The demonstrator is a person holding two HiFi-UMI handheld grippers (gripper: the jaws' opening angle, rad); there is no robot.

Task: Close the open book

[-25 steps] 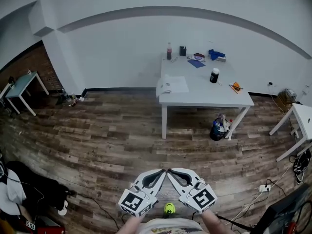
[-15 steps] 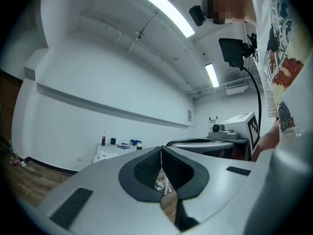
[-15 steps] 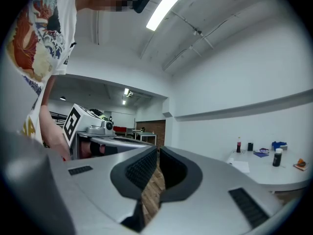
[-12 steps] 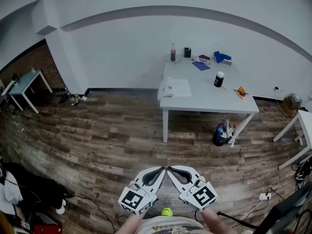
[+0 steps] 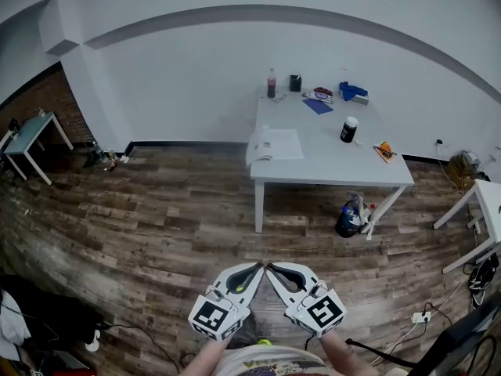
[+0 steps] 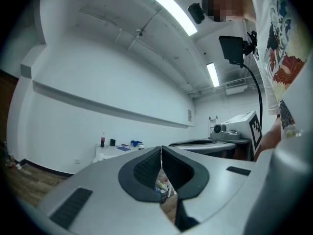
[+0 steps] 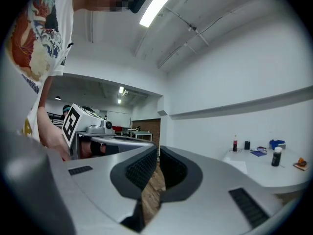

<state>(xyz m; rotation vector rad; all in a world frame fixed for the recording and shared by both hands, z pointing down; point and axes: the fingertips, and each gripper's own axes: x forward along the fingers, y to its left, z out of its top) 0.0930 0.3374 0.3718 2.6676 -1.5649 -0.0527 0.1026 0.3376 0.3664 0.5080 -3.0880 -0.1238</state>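
Far ahead of both sets of fingertips, open book (image 5: 275,143) lies at the near-left edge of white table (image 5: 344,167), slightly nearer than a second ago: approach under way, book untouched. Left gripper (image 5: 257,269) and right gripper (image 5: 272,269) clenched, empty. No readable writing anywhere; only cube markers.

The floor (image 5: 156,225) is worn, rough-grained wood planks, the table (image 5: 329,167) smooth matt white, the book (image 5: 275,143) pale paper.

The open book (image 5: 274,145) lay at the white worktop's (image 5: 329,161) near left edge, well apart from the left claw (image 5: 257,266) and right claw (image 5: 271,268), which angled tip to tip above the wooden floor (image 5: 156,225).
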